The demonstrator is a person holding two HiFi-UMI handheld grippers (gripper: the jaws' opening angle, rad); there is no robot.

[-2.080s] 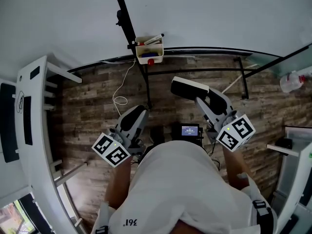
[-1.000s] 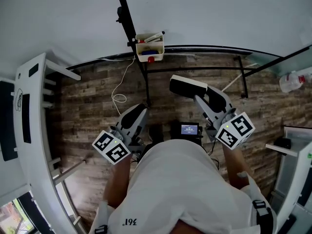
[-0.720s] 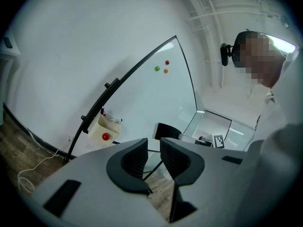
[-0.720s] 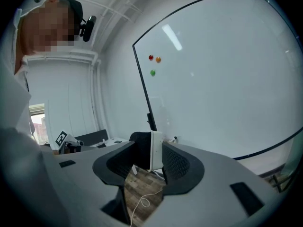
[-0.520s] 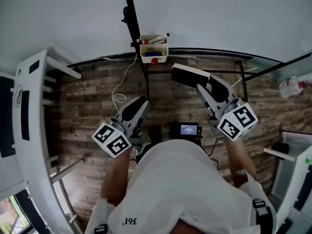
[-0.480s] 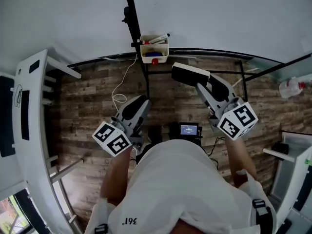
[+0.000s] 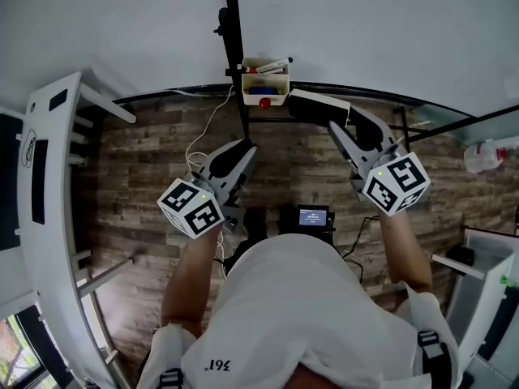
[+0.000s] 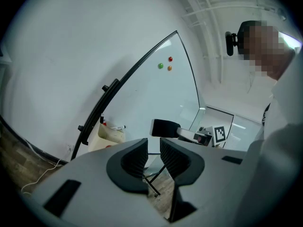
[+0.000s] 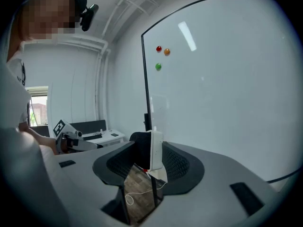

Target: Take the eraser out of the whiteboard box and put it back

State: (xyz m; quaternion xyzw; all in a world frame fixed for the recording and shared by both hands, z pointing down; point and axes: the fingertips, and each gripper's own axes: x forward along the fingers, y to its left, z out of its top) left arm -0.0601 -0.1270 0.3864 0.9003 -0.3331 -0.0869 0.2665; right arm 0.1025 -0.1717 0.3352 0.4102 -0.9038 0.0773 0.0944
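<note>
Now eraser (image 7: 316, 103) crosswise in right gripper (image 7: 345, 121), end toward box (image 7: 265, 98).

Office or meeting room, by look of it. Big whiteboard (image 9: 222, 89) on black stand (image 7: 234, 47), coloured magnets (image 9: 158, 66) stuck on it. Whiteboard box (image 7: 265, 87) with markers hangs at its lower edge. White desks (image 7: 53, 266) along sides, wood-plank floor (image 7: 146, 168) underfoot.

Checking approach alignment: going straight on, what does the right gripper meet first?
Probably the whiteboard box, seen just past the eraser in the right gripper; depth is unclear.
</note>
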